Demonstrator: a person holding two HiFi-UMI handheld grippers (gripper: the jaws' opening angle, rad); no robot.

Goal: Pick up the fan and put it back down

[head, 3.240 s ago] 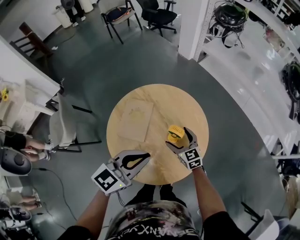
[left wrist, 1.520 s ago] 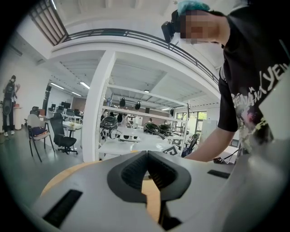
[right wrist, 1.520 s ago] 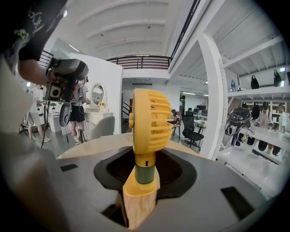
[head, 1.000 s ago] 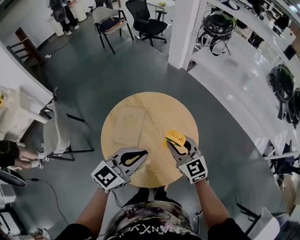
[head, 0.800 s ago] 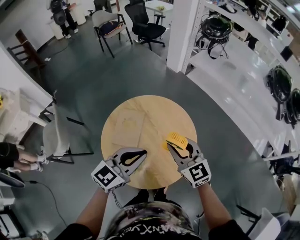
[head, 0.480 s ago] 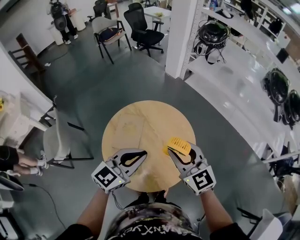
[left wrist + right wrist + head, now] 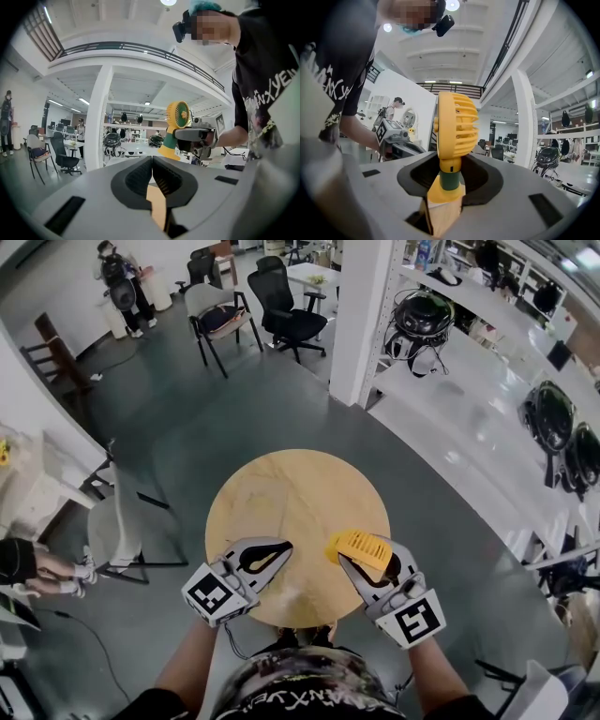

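Note:
A small yellow fan (image 7: pixel 359 546) with a green neck and yellow foot hangs above the round wooden table (image 7: pixel 281 493), off its top. My right gripper (image 7: pixel 366 559) is shut on the fan's neck; in the right gripper view the fan (image 7: pixel 457 126) stands upright between the jaws (image 7: pixel 447 180). My left gripper (image 7: pixel 281 551) hovers over the table's near left edge, shut with nothing in it. Its own view shows the jaw tips touching (image 7: pixel 152 161), with the fan (image 7: pixel 178 115) and the right gripper (image 7: pixel 194 136) off to the right.
A grey chair (image 7: pixel 117 517) stands just left of the table. A white pillar (image 7: pixel 361 315) rises beyond it, with office chairs (image 7: pixel 281 301) further back. White shelves (image 7: pixel 487 399) with round black devices run along the right. A person's arm (image 7: pixel 28 563) shows at the left edge.
My right gripper has risen with the fan, lifting it off the tabletop. My left gripper has risen slightly and stays shut.

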